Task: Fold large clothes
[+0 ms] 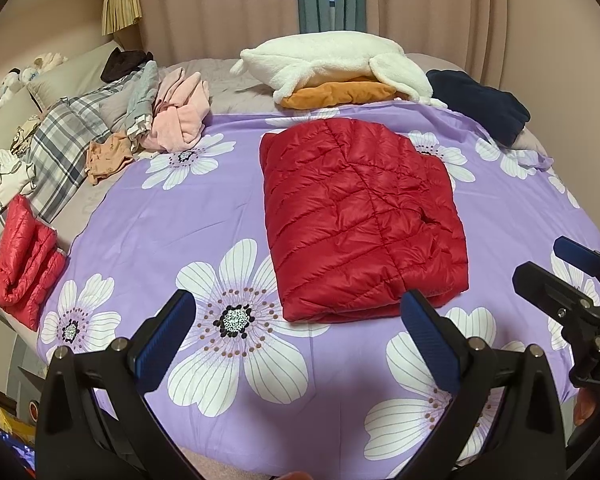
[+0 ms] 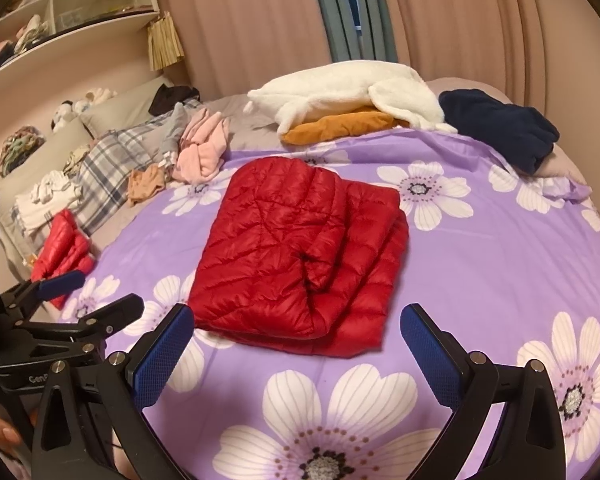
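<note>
Red quilted jacket [image 1: 360, 216] lies folded at frame centre on the purple floral bedsheet [image 1: 180, 216]; left tongs [image 1: 300, 344] and right tongs [image 2: 300, 348] gape wide, holding nothing.

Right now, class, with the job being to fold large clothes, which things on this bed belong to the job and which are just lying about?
Belong to the job:
red quilted jacket, folded on the purple floral sheet
left tongs, open
right tongs, open

Just lying about:
white fleece
orange garment
navy garment
pink garment
plaid pillow
small red jacket
</note>
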A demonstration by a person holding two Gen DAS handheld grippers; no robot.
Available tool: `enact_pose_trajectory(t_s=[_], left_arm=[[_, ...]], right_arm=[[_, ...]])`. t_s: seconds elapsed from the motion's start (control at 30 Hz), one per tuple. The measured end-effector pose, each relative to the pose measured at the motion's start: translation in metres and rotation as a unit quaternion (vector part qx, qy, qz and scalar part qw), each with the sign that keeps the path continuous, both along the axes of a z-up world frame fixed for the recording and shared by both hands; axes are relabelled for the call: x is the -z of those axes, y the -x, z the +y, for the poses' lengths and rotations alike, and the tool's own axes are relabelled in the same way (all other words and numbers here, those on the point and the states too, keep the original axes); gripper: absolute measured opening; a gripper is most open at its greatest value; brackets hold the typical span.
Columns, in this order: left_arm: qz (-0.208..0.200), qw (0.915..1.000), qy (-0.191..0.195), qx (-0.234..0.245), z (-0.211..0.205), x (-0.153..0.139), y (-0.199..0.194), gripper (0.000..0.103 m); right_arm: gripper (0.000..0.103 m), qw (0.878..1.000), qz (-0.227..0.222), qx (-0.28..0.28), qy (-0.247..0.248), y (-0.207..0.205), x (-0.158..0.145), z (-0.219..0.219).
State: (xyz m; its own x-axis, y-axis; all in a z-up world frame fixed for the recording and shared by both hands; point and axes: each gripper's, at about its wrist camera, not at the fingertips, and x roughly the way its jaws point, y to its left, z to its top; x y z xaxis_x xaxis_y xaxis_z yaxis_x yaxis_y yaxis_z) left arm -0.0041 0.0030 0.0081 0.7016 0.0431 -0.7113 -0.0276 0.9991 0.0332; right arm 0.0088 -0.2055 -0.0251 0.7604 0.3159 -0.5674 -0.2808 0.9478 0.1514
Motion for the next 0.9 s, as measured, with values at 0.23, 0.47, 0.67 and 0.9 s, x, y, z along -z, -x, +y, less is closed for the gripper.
enact_pose_trajectory(t_s=[0.23,0.47,0.67,0.9], left_arm=[[0.0,1.0,0.001,-0.001,-0.0005,-0.0006,-0.0001,0.102],[-0.001,1.0,0.003,-0.002,-0.0014,-0.001,-0.0003,0.102],[-0.002,1.0,0.007,-0.007,-0.0016,-0.0018,-0.0022,0.103],[-0.003,0.9999,0.005,-0.008,-0.0018,-0.0019,-0.002,0.102]], right_arm=[[0.102,1.0,0.0,0.0,0.0,-0.0001,-0.0004,0.0001],[0.102,1.0,0.001,0.0,0.0,0.0,0.0004,0.0013],[0.102,1.0,0.0,0.0,0.0,0.0005,0.0001,0.0017],[0.102,1.0,-0.001,-0.003,0.0,0.0021,0.0003,0.0051]])
